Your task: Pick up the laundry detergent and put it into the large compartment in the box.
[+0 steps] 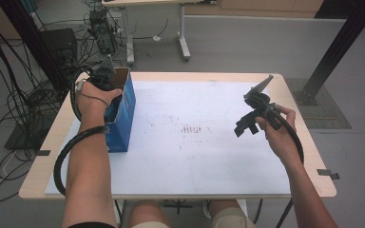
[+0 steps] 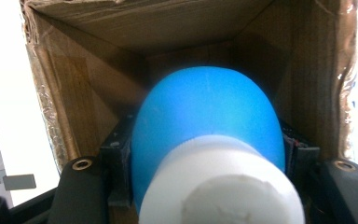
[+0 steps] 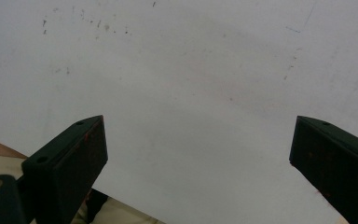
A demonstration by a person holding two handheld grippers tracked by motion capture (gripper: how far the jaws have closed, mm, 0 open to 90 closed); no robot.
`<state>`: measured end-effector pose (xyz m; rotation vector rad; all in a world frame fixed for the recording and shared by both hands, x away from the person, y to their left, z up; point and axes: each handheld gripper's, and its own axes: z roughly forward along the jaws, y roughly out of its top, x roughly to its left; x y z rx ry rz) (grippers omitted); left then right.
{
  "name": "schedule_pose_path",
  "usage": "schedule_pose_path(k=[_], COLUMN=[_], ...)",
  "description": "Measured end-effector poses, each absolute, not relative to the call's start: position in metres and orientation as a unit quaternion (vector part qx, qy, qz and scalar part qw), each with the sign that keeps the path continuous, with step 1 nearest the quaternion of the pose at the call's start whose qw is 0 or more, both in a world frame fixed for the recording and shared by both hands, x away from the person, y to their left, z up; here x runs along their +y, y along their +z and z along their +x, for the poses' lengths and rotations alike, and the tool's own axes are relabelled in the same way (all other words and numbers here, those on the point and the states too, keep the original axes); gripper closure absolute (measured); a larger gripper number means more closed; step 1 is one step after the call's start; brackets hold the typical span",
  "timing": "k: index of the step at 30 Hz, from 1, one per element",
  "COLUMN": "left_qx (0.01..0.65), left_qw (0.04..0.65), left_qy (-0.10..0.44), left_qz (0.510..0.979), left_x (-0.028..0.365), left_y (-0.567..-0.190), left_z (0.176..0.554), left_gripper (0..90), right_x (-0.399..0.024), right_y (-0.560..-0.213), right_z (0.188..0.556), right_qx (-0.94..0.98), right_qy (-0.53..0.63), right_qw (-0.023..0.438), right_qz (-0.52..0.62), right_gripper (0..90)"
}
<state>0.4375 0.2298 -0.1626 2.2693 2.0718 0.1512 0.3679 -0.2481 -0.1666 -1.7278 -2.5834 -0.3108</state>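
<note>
My left gripper (image 2: 205,186) had its jaws closed in tight on a blue rounded plastic bottle with a white screw cap (image 2: 205,121), pads pressed on both flanks just under the shoulder, cap end toward the camera. The bottle's body pointed into the open-topped brown cardboard box with blue printed outer sides (image 2: 121,56); I couldn't tell whether its bottom touched the box floor. In the high view the left gripper (image 1: 105,78) sat at the box's open mouth (image 1: 128,102), at the table's left edge, my left hand (image 1: 95,99) wrapped around it.

My right gripper (image 3: 198,154) stood wide apart, nothing between the jaws, just the white sheet covering the wooden table (image 3: 177,70) below. In the high view it hovered over the right part of the sheet (image 1: 195,156), clear of everything (image 1: 248,124).

Step in hand, as I judged it: the bottle at the box mouth, either going in or coming out; one moment didn't settle which. If going in, the next move called for lowering until it rested, then spreading the jaws and lifting straight up so the pads didn't snag the cardboard walls. The right gripper could steady the box if it tipped.
</note>
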Motion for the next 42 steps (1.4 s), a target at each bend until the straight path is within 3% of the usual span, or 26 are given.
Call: schedule_pose_path(k=[42], left_qx=[0.672], left_qw=[0.033], left_qy=[0.048], left_qz=[0.738], left_x=[0.2306], left_y=[-0.1627], left_z=[0.4373], left_gripper=[37.4], right_x=[-0.249], right_y=[-0.1673], right_z=[0.3674], right_qx=[-0.825], right_qy=[-0.101], right_qw=[0.011], right_qz=[-0.556], right_gripper=[4.2])
